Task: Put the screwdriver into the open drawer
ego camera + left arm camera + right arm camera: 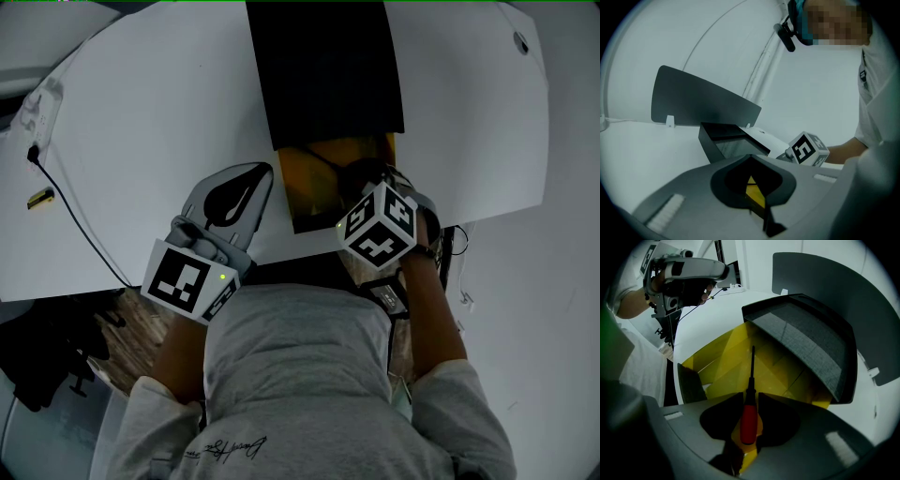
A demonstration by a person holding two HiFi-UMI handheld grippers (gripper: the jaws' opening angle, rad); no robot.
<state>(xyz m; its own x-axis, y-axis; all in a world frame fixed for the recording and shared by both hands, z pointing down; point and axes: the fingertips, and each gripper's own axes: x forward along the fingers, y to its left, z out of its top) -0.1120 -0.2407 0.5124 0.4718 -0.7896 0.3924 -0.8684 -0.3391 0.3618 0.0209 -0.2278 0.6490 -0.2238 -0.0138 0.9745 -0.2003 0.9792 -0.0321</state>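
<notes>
The right gripper (750, 395) points steeply down into the open yellow drawer (787, 376); its 2 jaws stand apart, released, with the red-handled screwdriver (749, 420) between them, its shaft reaching along the drawer's inside. The left gripper (750, 159) (clenched, nothing in it) sits over the white bench (141, 141), just beside the drawer.

**Other things around me**

I work at a big white table (141, 122). A thin black cable (80, 216) runs over it at 9 o'clock, near a little gold thing (40, 198). A small round hole (520, 41) sits between 1 and 2 o'clock. A dark grey board (703, 101) stands up on white clips (670, 121).
</notes>
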